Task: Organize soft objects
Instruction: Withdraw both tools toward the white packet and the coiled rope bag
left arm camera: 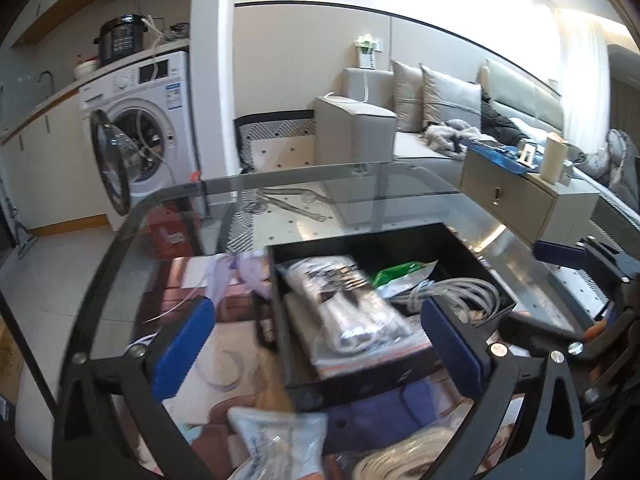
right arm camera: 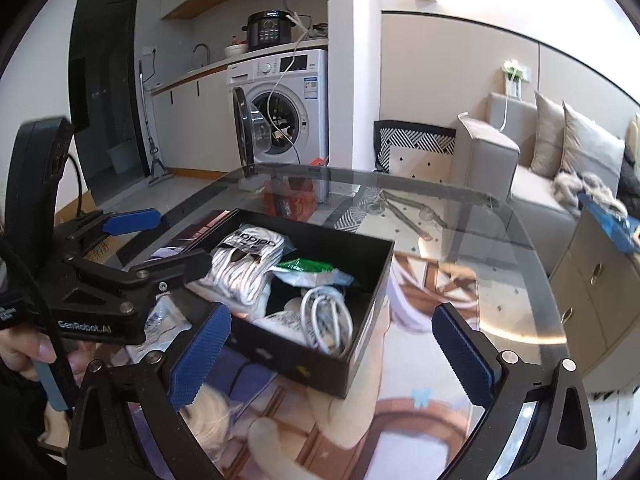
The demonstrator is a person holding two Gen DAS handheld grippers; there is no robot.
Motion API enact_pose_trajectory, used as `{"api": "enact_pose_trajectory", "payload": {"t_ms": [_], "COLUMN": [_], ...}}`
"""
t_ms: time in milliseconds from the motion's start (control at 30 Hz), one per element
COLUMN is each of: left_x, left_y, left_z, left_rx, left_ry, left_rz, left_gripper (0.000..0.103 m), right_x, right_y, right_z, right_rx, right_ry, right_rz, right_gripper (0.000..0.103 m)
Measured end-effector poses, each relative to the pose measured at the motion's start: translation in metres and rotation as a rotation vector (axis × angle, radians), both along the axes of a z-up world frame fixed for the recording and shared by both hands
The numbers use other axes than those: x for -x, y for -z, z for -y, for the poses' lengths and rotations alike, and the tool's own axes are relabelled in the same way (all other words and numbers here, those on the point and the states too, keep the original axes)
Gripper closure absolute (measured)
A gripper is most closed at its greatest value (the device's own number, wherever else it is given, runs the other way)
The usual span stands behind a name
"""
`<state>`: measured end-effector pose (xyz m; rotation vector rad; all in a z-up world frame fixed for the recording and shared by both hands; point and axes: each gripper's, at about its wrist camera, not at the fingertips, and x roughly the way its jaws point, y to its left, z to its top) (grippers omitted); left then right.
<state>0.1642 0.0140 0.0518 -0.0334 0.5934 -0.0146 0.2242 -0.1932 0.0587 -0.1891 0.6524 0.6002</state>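
From the left wrist we see our left gripper (left arm camera: 316, 340) spread wide and empty above the black box (left arm camera: 472, 252) on the glass surface (left arm camera: 120, 264), a clear-wrapped packet (left arm camera: 352, 304) lying inside. From the right wrist, our right gripper (right arm camera: 332, 352) likewise gapes empty beside the box, which holds striped socks (right arm camera: 244, 268) and a coiled white cable (right arm camera: 328, 320).

Before you a box (left arm camera: 472, 248) sits on the glass table (left arm camera: 120, 248), on a printed mat (right arm camera: 440, 280). In the box, a bagged bundle (left arm camera: 352, 300) lies to the left, a coiled cable (left arm camera: 460, 292) to the right, and a small packet (left arm camera: 400, 272) behind and between them. Nearer you than the box, on the mat, lie another bag (left arm camera: 276, 440) and a coil (left arm camera: 400, 460) — the bag left of the coil. Beyond the table stands a washing machine (left arm camera: 160, 120) at the left, a sofa (left arm camera: 420, 128) at the right — a cooker (left arm camera: 120, 38) on the counter above the machine.
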Motion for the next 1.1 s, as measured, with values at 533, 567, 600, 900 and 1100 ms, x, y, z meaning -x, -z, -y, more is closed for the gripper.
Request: {"api": "enact_pose_trajectory", "payload": {"t_ms": [533,567,600,900,1100], "left_x": [0.053,0.055,0.057,0.064,0.065], "left_y": [0.016,0.018,0.019,0.034,0.041], "left_z": [-0.034,-0.035,-0.035,-0.034,-0.032], "left_rx": [0.009,0.008,0.007,0.002,-0.009], "left_ry": [-0.096,-0.098,-0.102,-0.127,-0.121], "left_rz": [-0.043,-0.048,-0.054,-0.089,-0.106], "left_gripper": [0.0,0.0,0.0,0.0,0.0], "right_x": [0.038,0.039,0.039,0.038,0.042], "right_y": [0.016,0.018,0.019,0.046,0.06], "right_z": [-0.007,-0.008,-0.009,-0.024,-0.036], "right_rx": [0.021,0.027,0.031,0.078,0.099], "right_ry": [-0.028,-0.033,-0.038,-0.086,-0.111], "right_rz": [-0.079,-0.085,-0.091,-0.17,-0.199], "right_gripper": [0.001,0.001,0.001,0.001,0.001]}}
